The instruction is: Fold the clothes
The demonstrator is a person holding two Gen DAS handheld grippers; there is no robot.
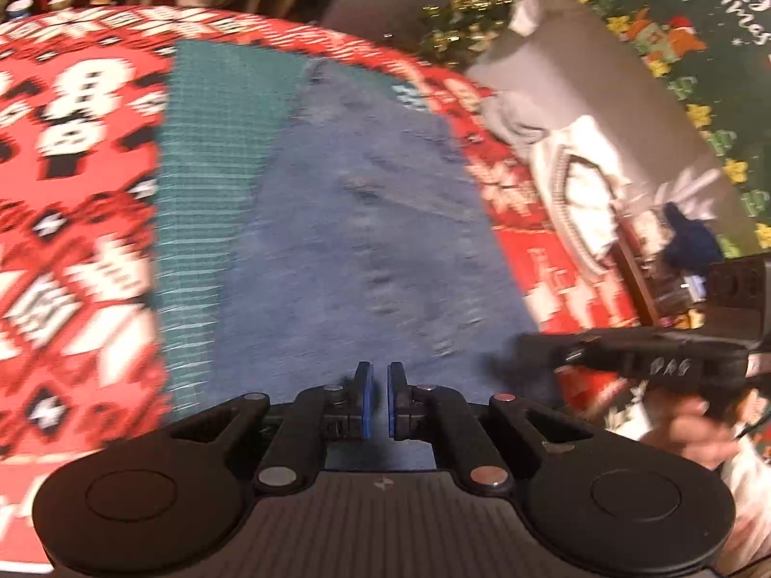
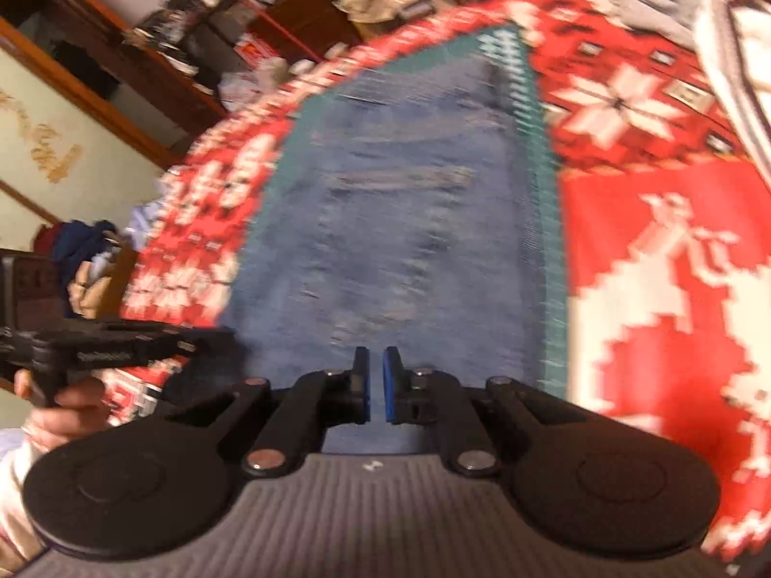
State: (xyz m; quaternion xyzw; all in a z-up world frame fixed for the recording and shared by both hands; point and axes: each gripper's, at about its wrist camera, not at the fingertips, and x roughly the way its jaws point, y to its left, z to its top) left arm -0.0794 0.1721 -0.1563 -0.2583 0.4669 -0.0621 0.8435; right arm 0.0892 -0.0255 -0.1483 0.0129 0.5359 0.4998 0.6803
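Observation:
Blue jeans [image 1: 376, 221] [image 2: 400, 221] lie stretched lengthwise on a teal strip [image 1: 202, 192] of a red Christmas tablecloth [image 1: 72, 192] [image 2: 650, 313]. My left gripper [image 1: 380, 371] hovers over the near end of the jeans, its blue pads a sliver apart, with no cloth visibly pinched. My right gripper [image 2: 376, 361] hangs over the same end, with a narrow gap between its pads and nothing seen in it. Each gripper shows in the other's view: the right one [image 1: 525, 359] at the jeans' right edge, the left one [image 2: 221, 337] at their left edge. Both views are motion-blurred.
A white garment [image 1: 583, 183] and a grey one [image 1: 511, 120] lie at the table's right edge. Beyond are a grey sofa [image 1: 554, 62] and a green "Merry Christmas" cloth [image 1: 674, 24]. Cluttered wooden shelves [image 2: 202, 38] stand to the left. A hand [image 2: 72, 404] holds the left gripper.

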